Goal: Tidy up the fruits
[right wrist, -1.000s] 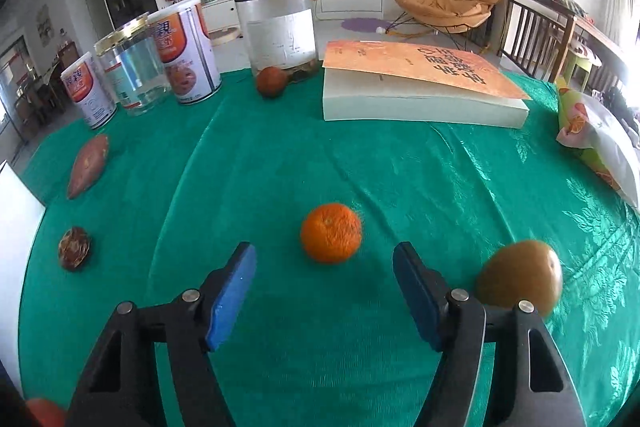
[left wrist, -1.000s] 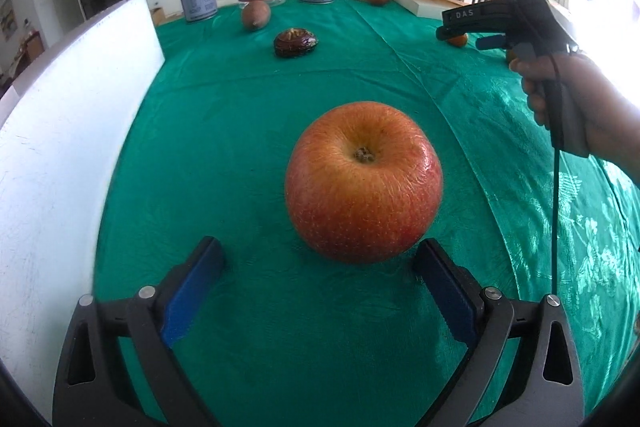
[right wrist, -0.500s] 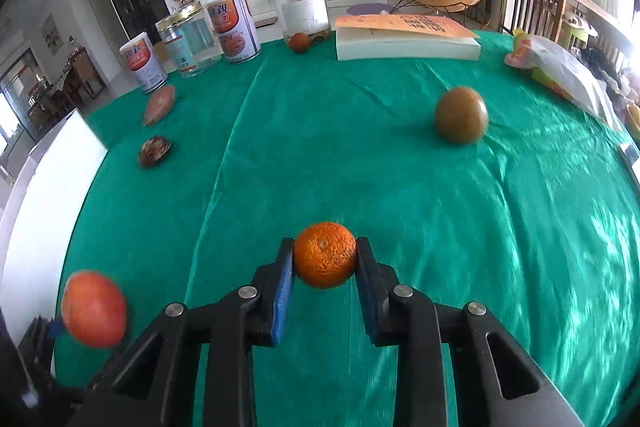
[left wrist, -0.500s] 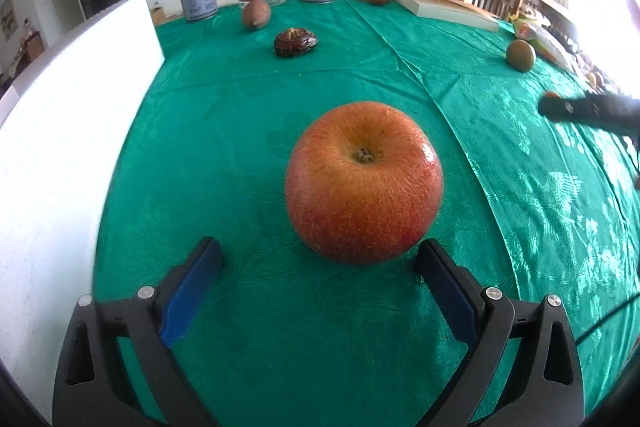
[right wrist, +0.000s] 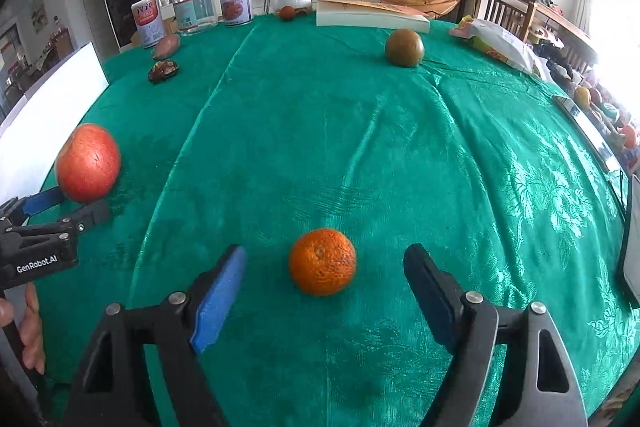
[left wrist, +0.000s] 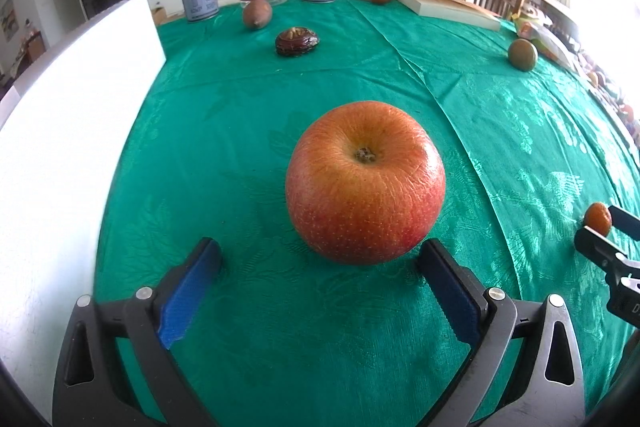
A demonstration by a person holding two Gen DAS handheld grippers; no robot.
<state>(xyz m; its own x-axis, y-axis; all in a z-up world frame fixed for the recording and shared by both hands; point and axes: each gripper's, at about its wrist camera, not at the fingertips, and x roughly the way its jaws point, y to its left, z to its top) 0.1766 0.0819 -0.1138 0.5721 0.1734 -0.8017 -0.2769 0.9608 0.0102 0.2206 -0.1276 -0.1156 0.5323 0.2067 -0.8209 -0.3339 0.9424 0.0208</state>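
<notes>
Two fruits—apple (left wrist: 365, 183), orange (right wrist: 322, 261)—on green cloth (right wrist: 360, 131).

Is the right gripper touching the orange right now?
Apart. In the right wrist view the right gripper has just been opening, and green cloth shows on both sides between its pads and the orange.

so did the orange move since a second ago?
Yes. The orange was carried nearer, away from the book and brown fruit, toward the apple. The right gripper has just opened, its fingers clear of it.
</notes>
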